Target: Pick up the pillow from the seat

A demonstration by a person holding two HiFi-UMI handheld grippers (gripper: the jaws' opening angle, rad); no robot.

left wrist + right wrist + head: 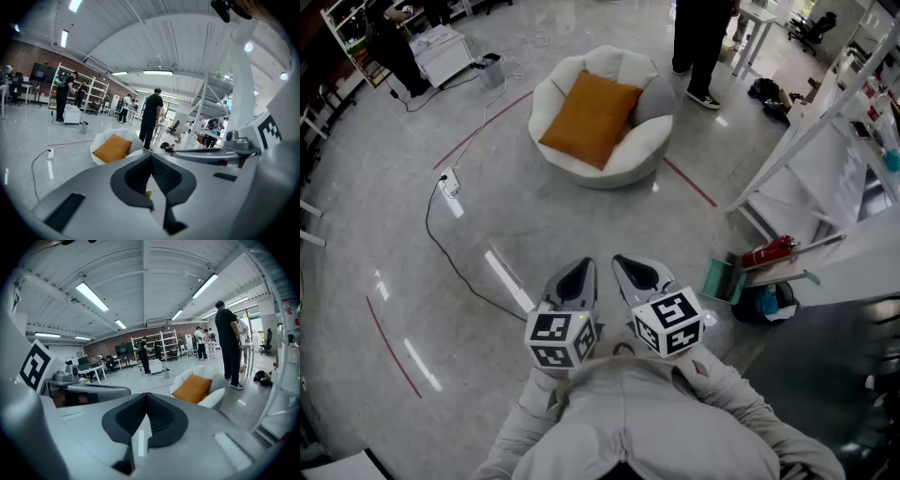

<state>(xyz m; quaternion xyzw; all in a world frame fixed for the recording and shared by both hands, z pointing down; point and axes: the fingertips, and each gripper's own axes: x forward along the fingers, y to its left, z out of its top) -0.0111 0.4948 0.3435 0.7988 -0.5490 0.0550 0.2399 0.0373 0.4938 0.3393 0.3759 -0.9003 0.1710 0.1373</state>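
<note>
Orange pillow [591, 118] lies on white seat [643, 155], well ahead of both grippers. Left gripper [575, 281] and right gripper [637, 274]: jaws closed, empty. Right perhaps marginally nearer; pillow's long axis runs diagonally.

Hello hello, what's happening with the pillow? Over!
Left tool, right tool shut, empty. Orange pillow on white seat, untouched. Nothing blocking the path.

Pillow [592, 117] on seat [649, 150], ahead
</note>
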